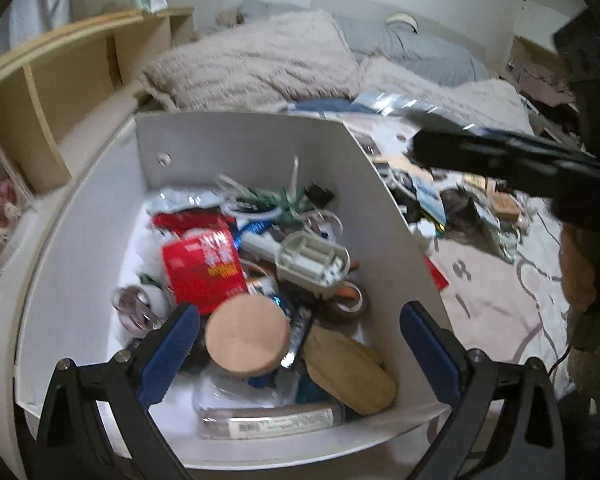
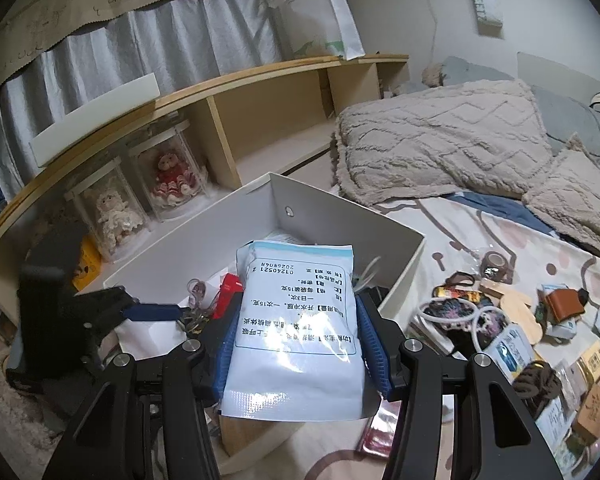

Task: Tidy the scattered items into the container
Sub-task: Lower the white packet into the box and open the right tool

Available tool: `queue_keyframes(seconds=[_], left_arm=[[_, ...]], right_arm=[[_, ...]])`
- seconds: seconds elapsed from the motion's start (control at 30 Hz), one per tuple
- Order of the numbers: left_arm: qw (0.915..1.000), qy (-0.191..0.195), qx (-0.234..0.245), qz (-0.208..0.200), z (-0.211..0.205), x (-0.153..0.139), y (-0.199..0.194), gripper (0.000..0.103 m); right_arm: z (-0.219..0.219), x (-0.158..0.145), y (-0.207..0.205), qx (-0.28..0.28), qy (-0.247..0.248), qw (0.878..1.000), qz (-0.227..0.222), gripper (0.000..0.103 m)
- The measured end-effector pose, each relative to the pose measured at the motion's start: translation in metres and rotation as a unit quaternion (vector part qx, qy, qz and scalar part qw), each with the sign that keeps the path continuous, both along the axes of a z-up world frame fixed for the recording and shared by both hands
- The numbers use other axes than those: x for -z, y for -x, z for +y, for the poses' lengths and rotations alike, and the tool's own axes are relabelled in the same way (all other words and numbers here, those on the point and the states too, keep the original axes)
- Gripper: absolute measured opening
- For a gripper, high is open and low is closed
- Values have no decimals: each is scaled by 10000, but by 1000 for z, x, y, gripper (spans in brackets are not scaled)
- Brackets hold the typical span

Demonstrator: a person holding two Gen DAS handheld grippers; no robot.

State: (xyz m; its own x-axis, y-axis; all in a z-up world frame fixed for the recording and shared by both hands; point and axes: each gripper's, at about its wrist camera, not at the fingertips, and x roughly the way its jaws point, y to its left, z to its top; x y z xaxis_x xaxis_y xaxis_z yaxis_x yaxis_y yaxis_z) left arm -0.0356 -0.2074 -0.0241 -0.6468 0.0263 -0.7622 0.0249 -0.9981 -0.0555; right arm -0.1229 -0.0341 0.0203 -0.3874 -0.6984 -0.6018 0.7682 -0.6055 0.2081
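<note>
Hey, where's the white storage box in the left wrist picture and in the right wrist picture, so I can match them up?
Left wrist view: the white box fills the centre and lower half, under the open left gripper.
Right wrist view: the white box sits centre, behind the printed pouch held in the right gripper.
Shared landmark: the beige fluffy blanket beyond the box.

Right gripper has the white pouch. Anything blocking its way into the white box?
Nothing visible blocks it. The right gripper holds the white pouch just short of the white box, whose top is open. The left gripper hovers open over the box's near side.
</note>
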Motion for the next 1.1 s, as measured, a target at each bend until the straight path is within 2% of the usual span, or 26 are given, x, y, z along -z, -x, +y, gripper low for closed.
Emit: queue_keyframes(seconds=[0.47, 0.63, 0.9, 0.97, 1.03, 1.1], left_arm=[[9989, 46, -392, 250, -34, -7, -6, 101], [9987, 37, -418, 298, -41, -5, -7, 101], [9982, -19, -522, 301, -52, 2, -6, 101], [9981, -50, -531, 296, -55, 3, -6, 101], [9981, -55, -542, 277, -56, 5, -6, 101], [9982, -51, -549, 253, -56, 7, -5, 101]], right_arm=[[-94, 10, 51, -390, -813, 9947, -488, 54], [-123, 32, 66, -416, -1258, 9892, -623, 54], [-155, 48, 89, -332, -1351, 9869, -819, 54], [-162, 55, 91, -395, -1477, 9841, -903, 62], [-166, 61, 91, -416, -1562, 9822, -958, 87], [-165, 65, 87, -446, -1606, 9816, -933, 92]])
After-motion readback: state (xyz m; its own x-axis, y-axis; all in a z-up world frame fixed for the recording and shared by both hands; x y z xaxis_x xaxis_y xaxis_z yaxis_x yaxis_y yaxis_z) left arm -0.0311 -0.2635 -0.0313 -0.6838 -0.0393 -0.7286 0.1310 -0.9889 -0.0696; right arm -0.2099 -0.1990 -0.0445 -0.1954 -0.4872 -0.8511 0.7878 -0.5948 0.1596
